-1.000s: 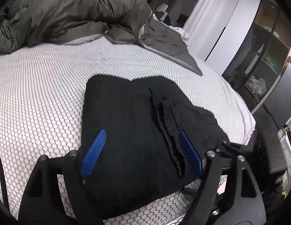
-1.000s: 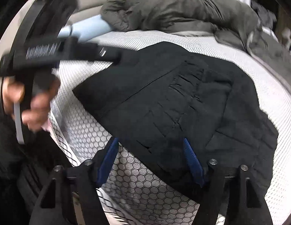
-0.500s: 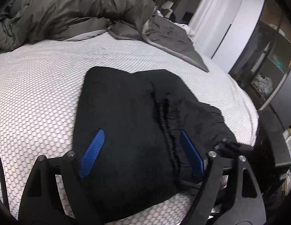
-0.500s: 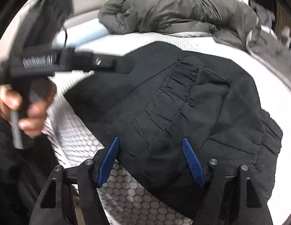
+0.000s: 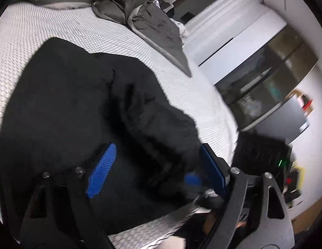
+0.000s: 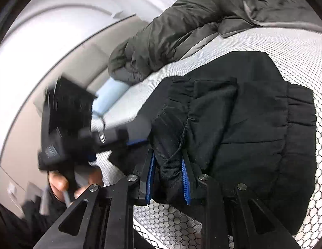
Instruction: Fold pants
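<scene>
One pair of black pants [image 6: 244, 124], two hand-held grippers, one grey duvet [image 6: 181, 25], one light-blue pillow [image 6: 111, 95]

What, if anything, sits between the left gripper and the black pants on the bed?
Nothing visible. The left gripper hangs open directly over the pants, only bare fabric between its fingers. The right gripper, jaws just closing, already pinches the near edge.

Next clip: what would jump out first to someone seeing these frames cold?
The black folded pants fill the middle of the white honeycomb-mesh bed cover. The right gripper has just been closing, a bunched edge of the pants between its blue fingers. The left gripper hovers open over the pants.
</scene>
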`<action>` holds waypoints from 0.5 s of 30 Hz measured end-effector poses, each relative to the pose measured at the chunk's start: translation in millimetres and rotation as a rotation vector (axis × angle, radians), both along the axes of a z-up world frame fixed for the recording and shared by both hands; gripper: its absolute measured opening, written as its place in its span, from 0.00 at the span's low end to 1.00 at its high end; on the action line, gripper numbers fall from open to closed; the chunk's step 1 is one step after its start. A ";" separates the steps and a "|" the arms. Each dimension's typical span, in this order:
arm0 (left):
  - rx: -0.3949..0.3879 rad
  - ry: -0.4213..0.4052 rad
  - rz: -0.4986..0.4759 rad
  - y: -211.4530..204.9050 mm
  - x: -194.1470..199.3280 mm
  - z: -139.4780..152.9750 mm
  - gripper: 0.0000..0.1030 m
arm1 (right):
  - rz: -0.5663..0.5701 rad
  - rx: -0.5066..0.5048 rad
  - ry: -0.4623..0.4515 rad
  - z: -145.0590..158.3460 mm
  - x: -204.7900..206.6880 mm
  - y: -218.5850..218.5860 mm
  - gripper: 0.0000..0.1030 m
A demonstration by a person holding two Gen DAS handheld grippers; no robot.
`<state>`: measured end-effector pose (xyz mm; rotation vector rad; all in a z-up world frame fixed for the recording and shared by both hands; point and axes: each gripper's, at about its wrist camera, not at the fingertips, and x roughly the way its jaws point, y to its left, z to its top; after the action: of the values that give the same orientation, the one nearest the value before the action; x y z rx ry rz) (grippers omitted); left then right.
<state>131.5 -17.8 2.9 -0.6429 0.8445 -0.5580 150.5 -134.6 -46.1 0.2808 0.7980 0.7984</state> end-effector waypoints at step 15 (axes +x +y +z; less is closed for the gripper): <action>0.010 -0.192 0.048 5.6 -17.0 38.0 0.07 | -0.274 -0.177 -0.034 19.9 -8.8 -81.4 0.48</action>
<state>114.5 -12.2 40.9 -0.5890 0.6498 -0.5619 141.7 -216.0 -26.2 0.2118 0.7733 0.4704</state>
